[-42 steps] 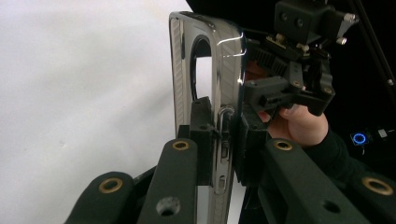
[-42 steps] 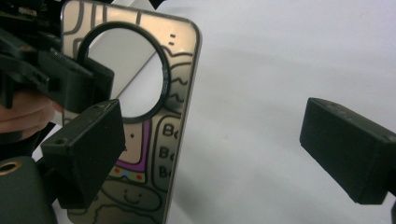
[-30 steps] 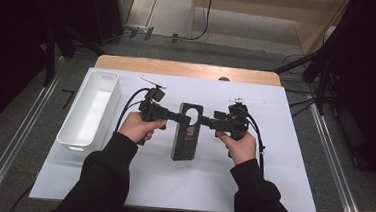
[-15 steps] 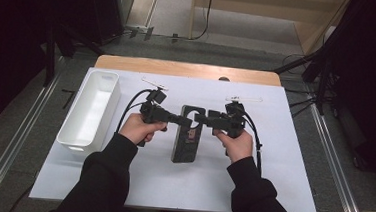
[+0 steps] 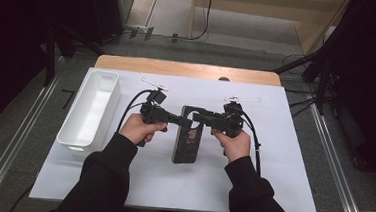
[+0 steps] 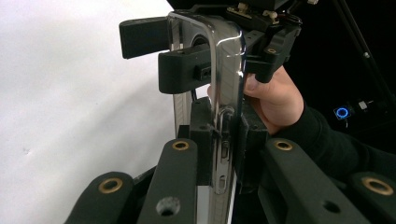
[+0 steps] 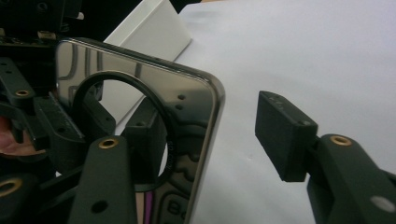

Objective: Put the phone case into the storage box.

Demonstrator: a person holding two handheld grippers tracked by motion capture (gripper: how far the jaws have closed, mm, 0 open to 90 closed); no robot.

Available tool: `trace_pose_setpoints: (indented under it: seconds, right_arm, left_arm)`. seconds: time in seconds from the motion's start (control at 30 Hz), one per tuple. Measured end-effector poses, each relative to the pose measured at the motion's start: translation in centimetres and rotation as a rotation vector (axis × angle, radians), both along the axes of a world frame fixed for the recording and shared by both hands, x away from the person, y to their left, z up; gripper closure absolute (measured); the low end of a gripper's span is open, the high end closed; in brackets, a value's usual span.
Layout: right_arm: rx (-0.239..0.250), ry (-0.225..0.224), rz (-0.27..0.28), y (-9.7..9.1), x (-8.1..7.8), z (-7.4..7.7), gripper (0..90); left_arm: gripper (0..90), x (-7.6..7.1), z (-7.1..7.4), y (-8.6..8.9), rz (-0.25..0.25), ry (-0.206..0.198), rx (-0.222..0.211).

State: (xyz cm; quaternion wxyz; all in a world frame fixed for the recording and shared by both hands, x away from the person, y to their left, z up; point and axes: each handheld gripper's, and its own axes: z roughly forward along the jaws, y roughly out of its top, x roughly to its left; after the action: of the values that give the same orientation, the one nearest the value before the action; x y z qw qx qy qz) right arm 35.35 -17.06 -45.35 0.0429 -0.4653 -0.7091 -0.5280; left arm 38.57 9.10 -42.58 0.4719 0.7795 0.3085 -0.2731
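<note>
- We are working at a table [image 5: 188,69] with a wooden far edge, and a big white sheet [image 5: 282,162] is covering most of its top.
- A long white tray [image 5: 91,110] is lying along the left side of the sheet, well apart from our hands.
- A phone case [image 5: 188,136], clear with a dark back and a ring on it, is sitting in the middle of the sheet between our two hands, its long side running away from us; from above we cannot tell whether it is touching the sheet.
- We are gripping the left gripper [image 5: 175,119] in our left hand [image 5: 137,128] and pointing it rightward at the case's left edge.
- In the left gripper view its fingers [image 6: 201,140] are clamped tight on the edge of the case [image 6: 224,93], one pad on each face, so this gripper is holding the case.
- We are holding the right gripper [image 5: 198,118] in our right hand [image 5: 234,143] and pointing it leftward at the top end of the case.
- Its jaws have just been closing, and the case is sitting between them.
- In the right gripper view one finger [image 7: 144,140] is lying behind the case [image 7: 187,121], seen through the ring, while the other finger [image 7: 285,135] is standing clear of the front face with a plain gap; the jaws are partly open and are not yet pressing on the case.
</note>
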Motion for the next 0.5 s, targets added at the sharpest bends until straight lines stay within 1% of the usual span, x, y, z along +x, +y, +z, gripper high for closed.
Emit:
trace_pose_setpoints:
  seconds: [0.23,0.33,0.5]
  right_arm:
    - [0.008,-0.012,0.010,0.23,-0.10,0.10,57.3]
    - [0.006,-0.017,0.014,0.26,-0.18,0.19,60.9]
    - [0.000,-0.029,0.011,0.26,-0.25,0.30,63.7]
  left_arm:
    - [79.8,0.11,-0.13,-0.18,0.002,-0.001,0.001]
    - [79.8,0.12,-0.19,-0.29,0.005,-0.001,-0.004]
    - [79.8,0.18,-0.15,-0.23,0.008,0.000,-0.009]
